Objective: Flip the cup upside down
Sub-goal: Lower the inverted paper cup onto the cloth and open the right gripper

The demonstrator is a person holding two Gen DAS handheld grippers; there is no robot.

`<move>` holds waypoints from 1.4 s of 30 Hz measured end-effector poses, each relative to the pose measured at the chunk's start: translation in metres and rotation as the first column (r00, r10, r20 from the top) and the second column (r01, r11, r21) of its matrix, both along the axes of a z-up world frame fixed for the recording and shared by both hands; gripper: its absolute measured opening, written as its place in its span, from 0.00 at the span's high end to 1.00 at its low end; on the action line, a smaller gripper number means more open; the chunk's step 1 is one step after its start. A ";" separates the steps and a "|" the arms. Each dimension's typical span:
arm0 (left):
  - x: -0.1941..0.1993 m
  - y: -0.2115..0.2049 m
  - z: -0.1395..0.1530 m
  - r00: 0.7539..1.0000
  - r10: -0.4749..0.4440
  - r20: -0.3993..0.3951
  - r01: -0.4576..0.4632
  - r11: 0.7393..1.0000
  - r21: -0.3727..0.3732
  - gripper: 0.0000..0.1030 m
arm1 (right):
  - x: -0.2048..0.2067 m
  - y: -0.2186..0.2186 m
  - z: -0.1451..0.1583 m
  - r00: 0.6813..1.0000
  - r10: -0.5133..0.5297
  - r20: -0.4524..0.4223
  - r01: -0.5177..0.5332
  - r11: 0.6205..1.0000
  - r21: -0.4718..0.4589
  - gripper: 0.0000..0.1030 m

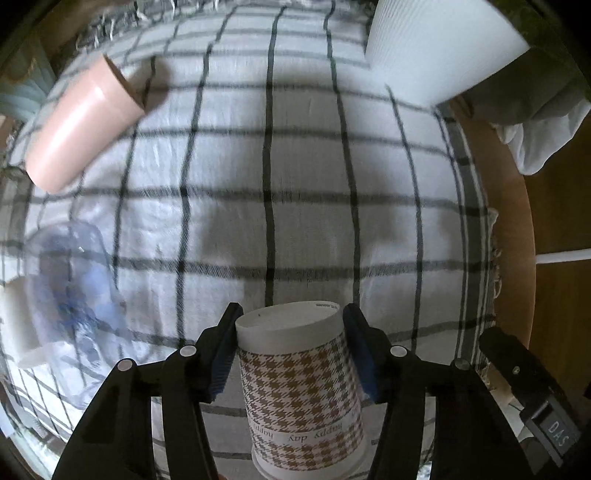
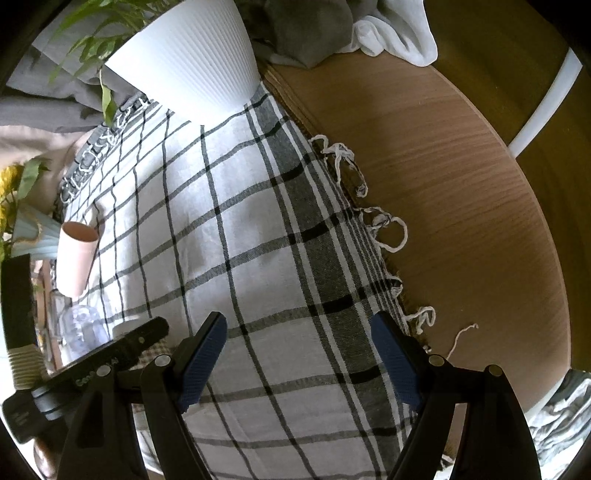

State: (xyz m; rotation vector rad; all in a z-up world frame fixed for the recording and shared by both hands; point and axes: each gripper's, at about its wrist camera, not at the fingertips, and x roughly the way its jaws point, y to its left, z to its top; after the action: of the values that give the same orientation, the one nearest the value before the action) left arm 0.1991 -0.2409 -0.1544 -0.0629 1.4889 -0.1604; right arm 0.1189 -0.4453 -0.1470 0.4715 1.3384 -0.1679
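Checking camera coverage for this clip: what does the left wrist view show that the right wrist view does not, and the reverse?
Only the left wrist view shows the left gripper shut on the houndstooth paper cup, its print upside down.

Only the right wrist view shows the right gripper open and holding nothing, green plant leaves, and the cloth's fringe on bare wood.

Both show the checked cloth, pink cup, white ribbed pot and clear plastic cup.

Right gripper (image 2: 297, 363) (jaws apart), checked cloth (image 2: 236, 229), white planter (image 2: 192, 62)
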 end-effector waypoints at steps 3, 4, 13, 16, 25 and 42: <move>0.004 0.001 0.014 0.998 -0.003 0.057 0.002 1.000 0.007 0.47 | 0.000 0.001 0.006 1.000 -0.003 0.016 0.003 1.000 0.006 0.22; 0.004 0.001 0.018 0.997 -0.003 0.071 0.002 1.000 0.010 0.47 | 0.001 0.001 0.009 1.000 -0.003 0.024 0.002 1.000 0.006 0.22; 0.001 0.007 0.040 0.980 -0.035 0.197 0.034 0.999 0.006 0.47 | 0.003 0.006 0.028 0.997 0.013 0.073 -0.012 1.000 -0.013 0.22; -0.005 0.002 0.044 0.972 -0.052 0.228 0.051 0.999 0.012 0.47 | 0.000 0.007 0.028 0.997 0.028 0.075 -0.027 0.999 -0.022 0.22; -0.029 -0.011 0.041 0.964 -0.087 0.252 0.081 0.996 0.032 0.47 | -0.011 0.010 0.026 0.994 0.079 0.074 -0.072 0.992 -0.102 0.22; -0.059 -0.010 0.038 0.965 -0.095 0.245 0.088 0.995 0.036 0.47 | -0.027 0.015 0.031 0.988 0.132 0.081 -0.113 0.973 -0.199 0.19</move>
State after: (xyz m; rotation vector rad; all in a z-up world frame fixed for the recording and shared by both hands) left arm 0.1403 -0.2511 -0.1164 0.0453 1.2459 -0.2162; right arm 0.0919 -0.4302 -0.1156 0.2286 1.2407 -0.1699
